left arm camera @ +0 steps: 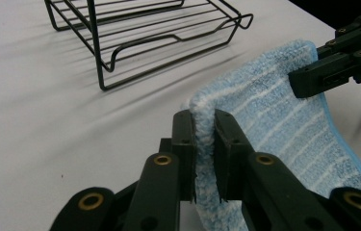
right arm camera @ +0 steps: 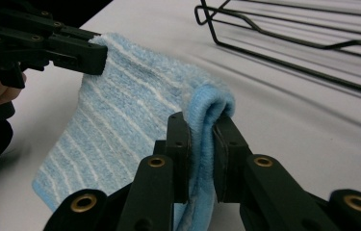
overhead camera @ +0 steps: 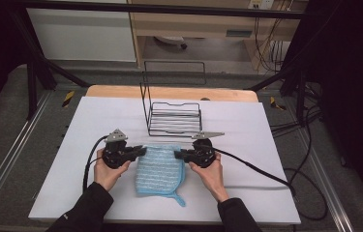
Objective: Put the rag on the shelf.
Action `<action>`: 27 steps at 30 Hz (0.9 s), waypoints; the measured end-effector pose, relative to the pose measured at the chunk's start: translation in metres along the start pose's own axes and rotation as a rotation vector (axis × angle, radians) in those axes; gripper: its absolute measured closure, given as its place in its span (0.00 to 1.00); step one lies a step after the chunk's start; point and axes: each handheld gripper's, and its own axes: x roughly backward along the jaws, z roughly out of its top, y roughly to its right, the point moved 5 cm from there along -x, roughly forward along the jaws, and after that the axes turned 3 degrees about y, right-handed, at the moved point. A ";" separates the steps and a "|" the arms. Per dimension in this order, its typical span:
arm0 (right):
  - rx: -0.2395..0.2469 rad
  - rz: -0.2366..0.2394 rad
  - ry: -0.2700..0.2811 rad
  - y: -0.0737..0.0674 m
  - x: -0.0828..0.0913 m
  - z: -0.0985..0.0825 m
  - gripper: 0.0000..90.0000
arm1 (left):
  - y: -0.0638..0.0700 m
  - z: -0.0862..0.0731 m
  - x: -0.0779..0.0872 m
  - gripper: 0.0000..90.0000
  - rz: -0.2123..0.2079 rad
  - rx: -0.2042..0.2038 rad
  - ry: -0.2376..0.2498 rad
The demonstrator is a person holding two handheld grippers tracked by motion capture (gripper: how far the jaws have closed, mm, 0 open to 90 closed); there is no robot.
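A light blue towel [overhead camera: 159,169] with thin white stripes lies on the white table, folded over, a hanging loop trailing at its near corner. My left gripper [overhead camera: 143,150] is shut on the towel's far left corner [left arm camera: 205,127], the terry cloth squeezed between its jaws. My right gripper [overhead camera: 176,154] is shut on the far right corner [right arm camera: 206,120], where the cloth's bound edge bulges above the jaws. Across the towel, each gripper view has the other gripper in sight [left arm camera: 313,79] [right arm camera: 84,55]. A black wire rack [overhead camera: 174,116] stands just beyond the towel.
The rack [left arm camera: 135,38] [right arm camera: 313,33] has an upright back frame and a flat slatted base, close to both grippers. A white sheet [overhead camera: 87,125] covers the table, with wood showing at the far edge [overhead camera: 169,92]. Cables trail from each gripper toward the sides.
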 end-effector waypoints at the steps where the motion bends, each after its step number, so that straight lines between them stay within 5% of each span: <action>1: 0.000 0.001 0.008 -0.001 0.002 0.001 0.89 | 0.001 0.001 0.001 0.89 -0.002 -0.001 0.008; 27: 0.086 0.019 0.155 -0.023 0.045 0.033 0.89 | 0.026 0.032 0.032 0.89 -0.016 -0.074 0.156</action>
